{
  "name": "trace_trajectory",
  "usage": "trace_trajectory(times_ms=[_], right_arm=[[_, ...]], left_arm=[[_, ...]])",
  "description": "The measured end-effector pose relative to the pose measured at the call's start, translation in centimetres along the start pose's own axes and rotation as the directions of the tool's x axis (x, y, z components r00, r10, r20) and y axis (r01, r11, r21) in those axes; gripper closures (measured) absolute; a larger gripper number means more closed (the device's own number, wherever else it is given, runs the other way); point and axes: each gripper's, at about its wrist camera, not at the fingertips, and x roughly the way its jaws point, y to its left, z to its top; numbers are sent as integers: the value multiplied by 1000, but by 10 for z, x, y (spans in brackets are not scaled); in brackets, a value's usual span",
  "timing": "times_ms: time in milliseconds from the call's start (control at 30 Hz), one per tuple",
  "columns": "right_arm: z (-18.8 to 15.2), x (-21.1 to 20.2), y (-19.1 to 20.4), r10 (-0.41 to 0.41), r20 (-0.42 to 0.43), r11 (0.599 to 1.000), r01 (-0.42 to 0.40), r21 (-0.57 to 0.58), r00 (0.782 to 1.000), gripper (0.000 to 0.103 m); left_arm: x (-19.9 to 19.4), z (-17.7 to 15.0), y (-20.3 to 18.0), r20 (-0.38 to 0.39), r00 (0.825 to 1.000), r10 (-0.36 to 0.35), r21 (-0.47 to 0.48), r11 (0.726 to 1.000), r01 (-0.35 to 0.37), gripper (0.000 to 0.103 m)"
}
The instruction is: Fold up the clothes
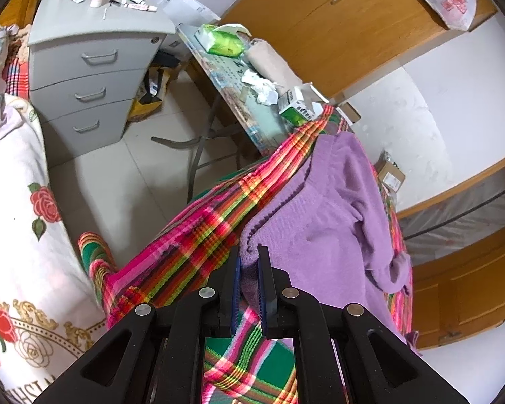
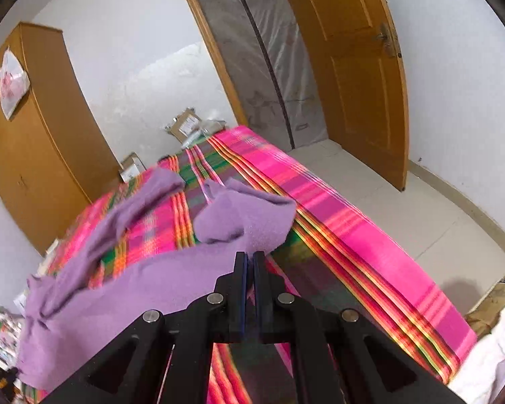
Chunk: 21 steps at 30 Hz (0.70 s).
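Left wrist view: my left gripper (image 1: pixel 249 262) pinches a thick hem of the purple sweater (image 1: pixel 323 215) between its blue pads (image 1: pixel 264 289); the garment lies along the plaid bedspread (image 1: pixel 192 245), stretching away to the far right. A grey drawer cabinet (image 1: pixel 91 77) stands far left, a cluttered folding table (image 1: pixel 245 101) beyond the bed. Right wrist view: my right gripper (image 2: pixel 249 259) has its pads nearly pressed together on a thin edge of the same sweater (image 2: pixel 124 289), which is draped leftward over the bedspread (image 2: pixel 353 222), one fold (image 2: pixel 249 215) raised just beyond my fingertips. A wooden door (image 2: pixel 357 67) stands far right, a wardrobe (image 2: pixel 33 141) far left.
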Motion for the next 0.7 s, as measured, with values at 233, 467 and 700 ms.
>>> trace_trajectory(times_ms=[233,467,700], right_arm=[[-20,17,-17,-25,-86,999,28,25,996,99],[-26,22,-24,-25,-131,1000,27,10,991,98],[-22,12,-25,-34,-105,998,28,-55,994,88]], left_arm=[[1,-4,3,-3,1000,15,0,1000,-15,94],[-2,-9,-5,5,999,32,41,999,-32,94],[-8,-14,-31,11,1000,24,127,992,-25,94]])
